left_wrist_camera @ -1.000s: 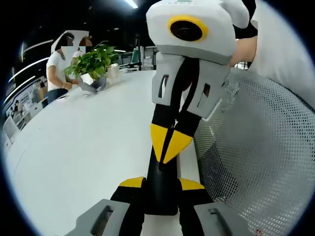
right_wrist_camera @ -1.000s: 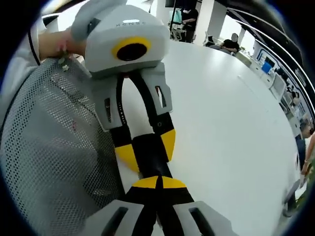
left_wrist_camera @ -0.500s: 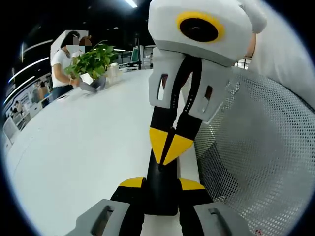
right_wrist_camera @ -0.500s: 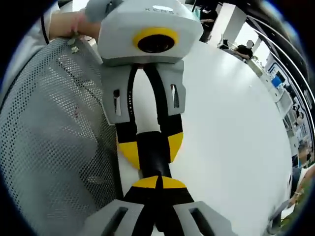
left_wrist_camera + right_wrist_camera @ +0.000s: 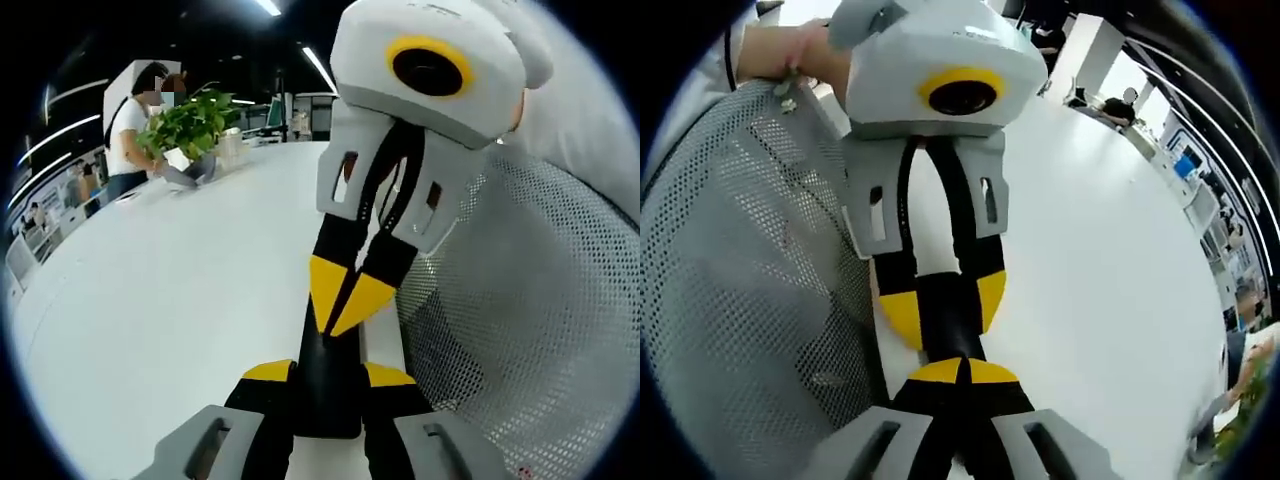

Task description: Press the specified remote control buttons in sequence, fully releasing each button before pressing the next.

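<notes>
A slim black remote point(image 5: 328, 405) lies lengthwise between my left gripper's point(image 5: 325, 375) yellow pads, which are shut on it. From above, my right gripper point(image 5: 340, 310) comes down with its yellow tips together, and they touch the remote's upper face. In the right gripper view my right gripper point(image 5: 962, 372) is shut at the bottom, its tips resting on the remote point(image 5: 948, 315). Opposite it, the left gripper point(image 5: 943, 300) clamps the remote from both sides. The buttons are hidden under the tips.
A big white table point(image 5: 180, 290) stretches away under both grippers. A grey mesh chair back point(image 5: 520, 330) stands close beside them, also seen as mesh point(image 5: 740, 280). A potted plant point(image 5: 190, 125) and a person point(image 5: 125, 120) are far off at the table's end.
The right gripper's body has leaned to the right in the left gripper view. Its tips stay on the remote. The left gripper keeps its hold.
</notes>
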A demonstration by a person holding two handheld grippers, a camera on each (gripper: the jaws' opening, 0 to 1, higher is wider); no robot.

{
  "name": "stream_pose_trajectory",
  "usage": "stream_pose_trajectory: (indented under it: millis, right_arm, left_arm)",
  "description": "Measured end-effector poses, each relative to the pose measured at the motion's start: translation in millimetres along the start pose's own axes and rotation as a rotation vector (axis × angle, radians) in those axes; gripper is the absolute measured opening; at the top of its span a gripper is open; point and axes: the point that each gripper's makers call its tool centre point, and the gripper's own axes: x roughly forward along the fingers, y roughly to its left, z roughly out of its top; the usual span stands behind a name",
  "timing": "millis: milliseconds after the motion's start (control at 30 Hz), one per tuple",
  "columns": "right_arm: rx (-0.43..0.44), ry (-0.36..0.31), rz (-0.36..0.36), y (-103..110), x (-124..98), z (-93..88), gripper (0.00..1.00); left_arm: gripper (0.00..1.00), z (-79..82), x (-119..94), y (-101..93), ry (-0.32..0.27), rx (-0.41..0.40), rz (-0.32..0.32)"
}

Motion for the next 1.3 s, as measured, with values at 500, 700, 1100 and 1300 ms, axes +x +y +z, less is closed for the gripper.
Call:
stream_pose_trajectory:
  millis: [500,700,1100,1300]
  right_arm:
    - [0.031,0.005,0.034,-2,2,-2.5,0.0]
    - [0.122,-0.052,0.068,-3,0,-1.7,0.0]
    - [0.138,-0.04,0.039,-4,-11,-16.7,0.0]
    - [0.094,-0.036,0.051,-3,-4,-5.2,0.0]
  left_arm:
    - [0.24,0.7,0,-0.6,0.007,0.006,0.001]
    - [0.24,0.9,1,-0.5,0.005,0.002,0.002]
    - [0.24,0.9,1,-0.3,0.008,0.003,0.004]
    - [0.24,1.2,1,-0.2,0.005,0.0,0.004]
